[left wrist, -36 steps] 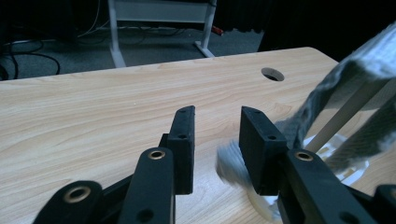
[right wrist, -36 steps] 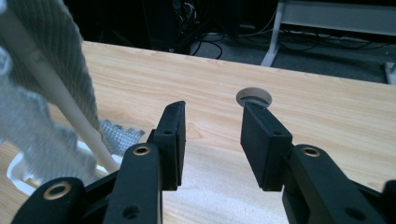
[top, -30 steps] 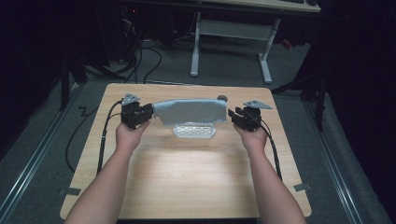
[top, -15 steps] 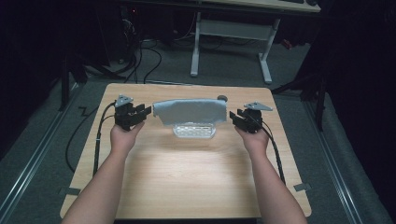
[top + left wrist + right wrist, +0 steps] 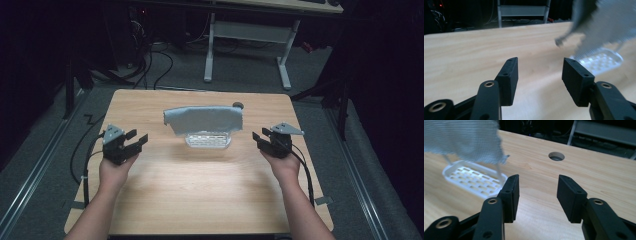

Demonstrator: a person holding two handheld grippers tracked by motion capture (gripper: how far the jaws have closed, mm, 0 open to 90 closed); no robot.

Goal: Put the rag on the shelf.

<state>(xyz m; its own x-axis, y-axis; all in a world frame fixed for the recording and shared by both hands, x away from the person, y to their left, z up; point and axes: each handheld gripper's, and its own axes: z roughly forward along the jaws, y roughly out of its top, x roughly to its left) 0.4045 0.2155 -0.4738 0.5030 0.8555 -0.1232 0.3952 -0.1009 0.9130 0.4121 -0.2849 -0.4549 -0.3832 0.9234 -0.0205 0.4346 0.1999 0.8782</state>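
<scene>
My left tongs [image 5: 136, 139] and right tongs [image 5: 261, 137] both gape wide and empty, well apart on either side of the grey cloth [image 5: 203, 119] draped over the white slotted rack [image 5: 208, 141] at mid-counter [image 5: 200, 195].

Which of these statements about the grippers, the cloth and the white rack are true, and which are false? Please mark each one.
1. The left gripper is clamped on the grey cloth. False: its jaws are open and empty, apart from the cloth.
2. The cloth hangs over the white slotted rack. True.
3. The right gripper is open. True.
4. The rack stands on the floor. False: it stands on the wooden table.
5. There is a round hole in the tabletop. True.
</scene>
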